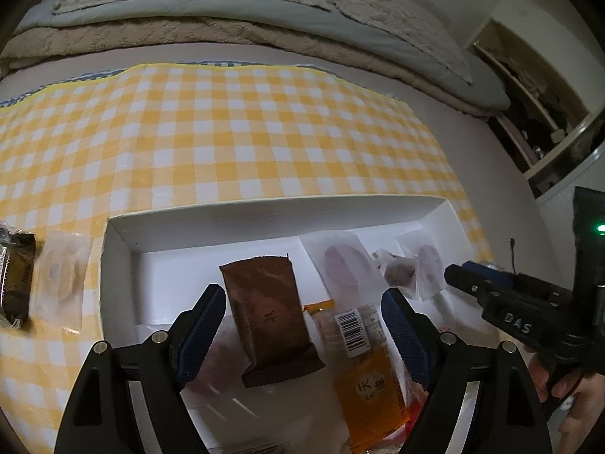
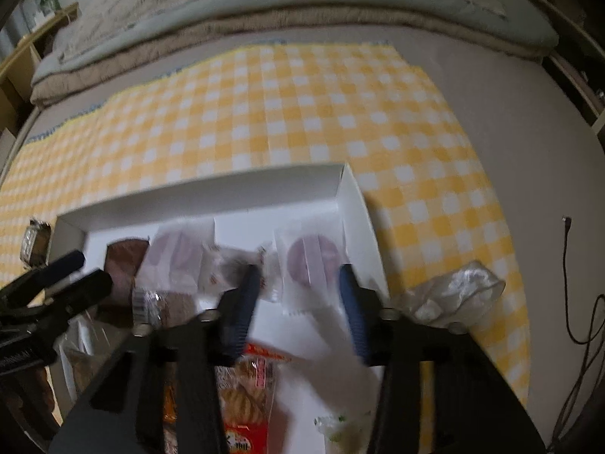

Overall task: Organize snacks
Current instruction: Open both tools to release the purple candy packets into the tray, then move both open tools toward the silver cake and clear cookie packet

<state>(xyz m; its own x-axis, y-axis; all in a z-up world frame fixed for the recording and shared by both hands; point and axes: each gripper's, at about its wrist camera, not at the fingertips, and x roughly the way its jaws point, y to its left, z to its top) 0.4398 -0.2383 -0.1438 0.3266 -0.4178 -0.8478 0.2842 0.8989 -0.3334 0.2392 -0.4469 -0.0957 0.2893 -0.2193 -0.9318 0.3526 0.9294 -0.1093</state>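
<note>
Foil on the brown snack packet (image 1: 270, 317), lying flat inside the white box (image 1: 264, 210), looks light, crinkly and slick, best pinched across its short sides; the left hand-held gripper (image 1: 302, 325) hangs spread wide above it, empty.

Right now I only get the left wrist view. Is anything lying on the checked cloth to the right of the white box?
Observer: Yes. A crumpled clear plastic wrapper lies on the yellow checked cloth, just outside the white box's right wall.
Operator: Is there anything inside the box that I'm missing?
Observer: A red biscuit packet lies at the near end of the box. The right wrist view shows the biscuits through its window.
</note>
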